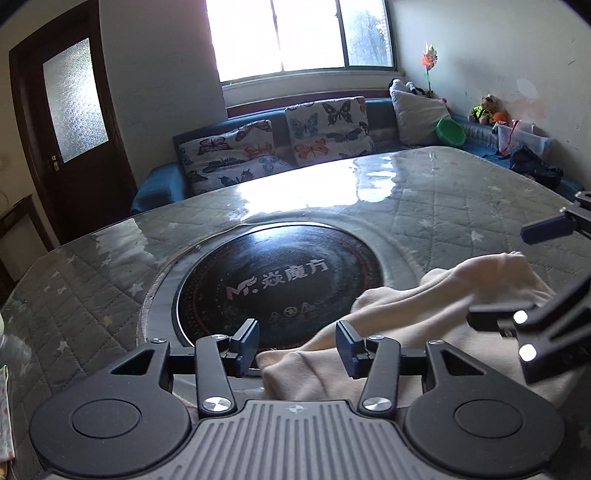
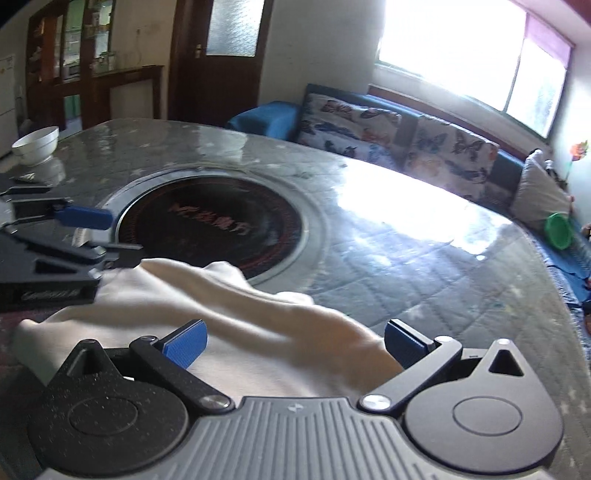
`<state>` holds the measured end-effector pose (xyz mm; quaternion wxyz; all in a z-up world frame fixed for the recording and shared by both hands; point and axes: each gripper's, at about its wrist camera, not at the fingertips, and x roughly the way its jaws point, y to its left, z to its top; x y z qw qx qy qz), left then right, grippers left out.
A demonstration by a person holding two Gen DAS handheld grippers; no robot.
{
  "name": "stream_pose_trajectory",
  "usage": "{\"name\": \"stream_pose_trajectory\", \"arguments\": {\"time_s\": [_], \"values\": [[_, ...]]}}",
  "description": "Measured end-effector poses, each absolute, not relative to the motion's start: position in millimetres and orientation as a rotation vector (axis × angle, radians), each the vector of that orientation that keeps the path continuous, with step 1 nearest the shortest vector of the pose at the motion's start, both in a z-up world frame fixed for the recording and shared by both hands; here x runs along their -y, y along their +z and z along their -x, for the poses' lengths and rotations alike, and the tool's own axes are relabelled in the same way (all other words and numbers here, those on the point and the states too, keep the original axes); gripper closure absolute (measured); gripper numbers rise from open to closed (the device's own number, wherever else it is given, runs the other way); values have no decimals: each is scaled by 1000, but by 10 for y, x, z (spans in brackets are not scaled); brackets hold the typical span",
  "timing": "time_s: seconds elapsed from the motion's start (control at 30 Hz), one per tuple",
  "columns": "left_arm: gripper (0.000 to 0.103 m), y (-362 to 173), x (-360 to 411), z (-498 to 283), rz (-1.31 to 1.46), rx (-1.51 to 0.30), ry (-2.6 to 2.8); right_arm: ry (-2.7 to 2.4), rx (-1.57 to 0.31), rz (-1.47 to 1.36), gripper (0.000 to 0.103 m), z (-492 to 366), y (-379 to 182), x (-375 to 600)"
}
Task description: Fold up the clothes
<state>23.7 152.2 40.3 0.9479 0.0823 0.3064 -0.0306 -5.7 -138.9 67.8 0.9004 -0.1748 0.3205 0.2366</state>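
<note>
Landmark: the round black cooktop (image 1: pixel 277 288) sunk into the middle of your table (image 1: pixel 461 206), which wears a quilted star-print cover under a glossy clear sheet.
Bowl: a white bowl (image 2: pixel 36 144) stands on the table's edge left of the cooktop, seen only from your right wrist.
Left gripper: your left gripper (image 1: pixel 297 349) sits at the near rim of the cooktop, tilted downward toward the tabletop. Its blue pads (image 1: pixel 246 345) stand apart with a clear gap; a fold of cloth lies in that gap near the right pad, and neither pad presses on it.
Left gripper, seen from the right: it (image 2: pixel 110 236) reaches in from the cooktop's left side, one blue finger over the rim and the lower dark finger at the cloth's edge.
Garment: the cream garment (image 1: pixel 424 295) lies bunched on the table at the near right of the cooktop, one corner overlapping its rim. It is soft with motion blur.
Right gripper: your right gripper (image 2: pixel 295 345) hangs above the garment (image 2: pixel 229 314), to the near right of the cooktop, angled downward. Its jaws are spread wide, cloth below them and ungripped.
Right gripper, seen from the left: it (image 1: pixel 517 273) enters right of the cooktop, fingers spread on either side of the cloth's raised end.
Beyond: a blue sofa (image 1: pixel 159 184) with butterfly cushions (image 1: pixel 328 125) runs behind the cooktop, under the window (image 1: pixel 303 33).
</note>
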Motion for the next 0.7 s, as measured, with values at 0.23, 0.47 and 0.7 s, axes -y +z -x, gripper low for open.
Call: {"name": "stream_pose_trajectory", "arguments": {"time_s": [0.23, 0.47, 0.7], "values": [[44, 397, -1371, -126, -149, -627, -90, 396, -630, 362, 0, 7, 769, 1578], [41, 381, -1235, -62, -144, -625, -114, 254, -596, 385, 0, -83, 826, 1697], [33, 396, -1139, -47, -140, -618, -133, 198, -605, 371, 0, -162, 851, 1818]]}}
